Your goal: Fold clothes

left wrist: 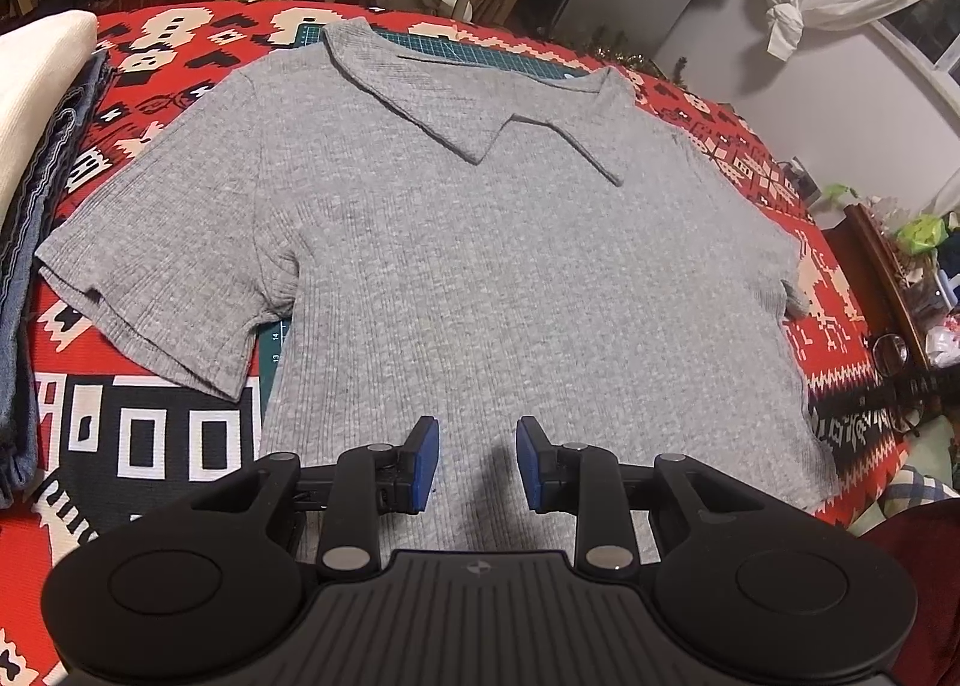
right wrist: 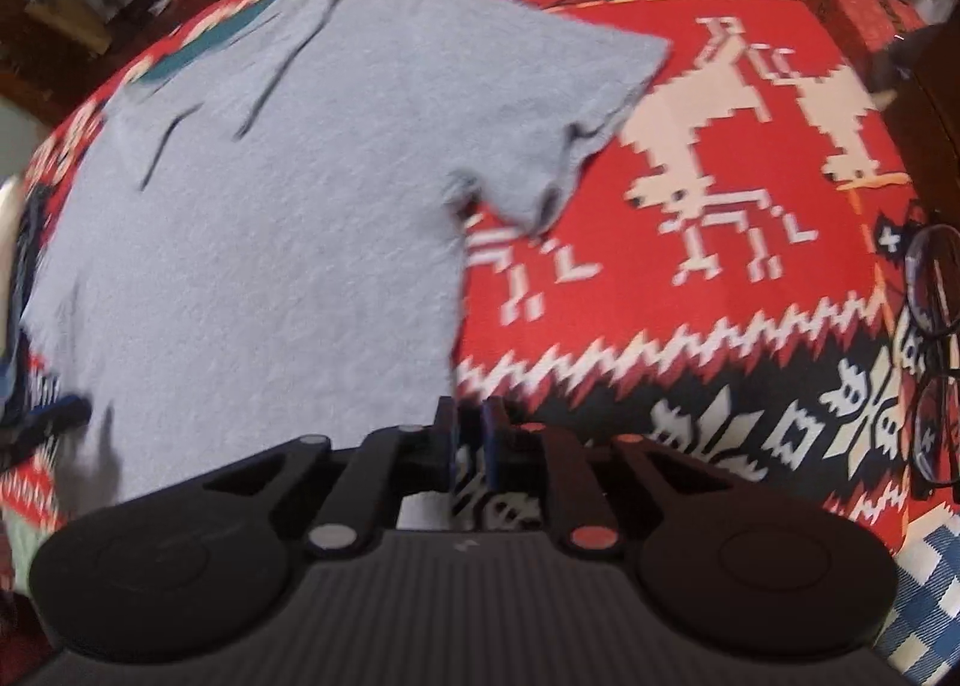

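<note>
Lying flat and face up on the tabletop (left wrist: pixel 180 446), a grey ribbed polo shirt (left wrist: pixel 480 266) fills the centre of the left wrist view, collar (left wrist: pixel 474 116) toward 12 o'clock and hem toward 6 o'clock. At 9 o'clock, a stack of folded clothes (left wrist: pixel 30 206), cream over denim, rests on the red patterned cloth (left wrist: pixel 150 50); just beside it the shirt's short sleeve (left wrist: pixel 162 290) is spread outward. A green cutting mat (left wrist: pixel 480 50) shows beneath the collar. The left gripper (left wrist: pixel 477 461) hovers over the lower hem, jaws moderately wide and holding nothing. In the blurred right wrist view, the shirt occupies 9 to 12 o'clock, its other sleeve (right wrist: pixel 600 104) reaching toward 1 o'clock over the cloth's white reindeer motifs (right wrist: pixel 720 146). The right gripper (right wrist: pixel 471 434) sits near the hem's corner at 6 o'clock, jaws narrow with a small gap, nothing visibly between them. Eyeglasses (right wrist: pixel 933 356) lie at 3 o'clock.
</note>
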Available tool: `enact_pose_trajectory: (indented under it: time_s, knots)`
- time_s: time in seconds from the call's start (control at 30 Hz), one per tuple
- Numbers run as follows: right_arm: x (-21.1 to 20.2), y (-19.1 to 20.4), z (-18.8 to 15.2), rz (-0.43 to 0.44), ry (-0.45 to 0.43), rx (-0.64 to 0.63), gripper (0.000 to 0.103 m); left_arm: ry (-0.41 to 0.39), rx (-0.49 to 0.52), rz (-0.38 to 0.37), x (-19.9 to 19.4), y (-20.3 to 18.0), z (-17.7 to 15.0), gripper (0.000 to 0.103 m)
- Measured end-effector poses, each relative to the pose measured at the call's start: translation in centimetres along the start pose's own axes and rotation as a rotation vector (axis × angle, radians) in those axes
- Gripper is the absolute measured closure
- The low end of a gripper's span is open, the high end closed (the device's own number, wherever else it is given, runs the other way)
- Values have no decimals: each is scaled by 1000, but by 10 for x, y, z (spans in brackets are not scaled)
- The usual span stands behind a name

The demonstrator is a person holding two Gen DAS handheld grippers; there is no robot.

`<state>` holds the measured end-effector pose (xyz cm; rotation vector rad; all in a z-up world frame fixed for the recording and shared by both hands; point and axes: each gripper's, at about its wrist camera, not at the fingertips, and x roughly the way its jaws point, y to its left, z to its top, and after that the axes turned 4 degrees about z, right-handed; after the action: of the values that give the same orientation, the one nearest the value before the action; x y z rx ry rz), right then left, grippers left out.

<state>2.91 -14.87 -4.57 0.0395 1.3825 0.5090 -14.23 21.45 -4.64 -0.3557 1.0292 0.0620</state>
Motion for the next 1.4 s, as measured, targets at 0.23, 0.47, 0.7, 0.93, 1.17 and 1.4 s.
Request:
enact_pose_trajectory:
  time_s: [0.23, 0.47, 0.7, 0.93, 1.17, 1.4]
  knots:
    - [12, 13, -16, -29, 102, -95, 94, 5, -11, 3, 0, 2, -1, 75]
    - [2, 10, -28, -128, 143, -117, 103, 2, -59, 5, -4, 10, 0, 75]
    - [-28, 7, -38, -75, 37, -96, 101, -49, -133, 17, -18, 31, 6, 75]
    - [-23, 36, -23, 27, -144, -111, 95, -159, -349, 73, -37, 84, 16, 75]
    - [-8, 50, -8, 213, -317, -27, 91, -141, -441, 14, -26, 101, 21, 84]
    - [21, 27, -1, 354, -350, 126, 91, -87, -419, 38, 0, 95, 32, 84]
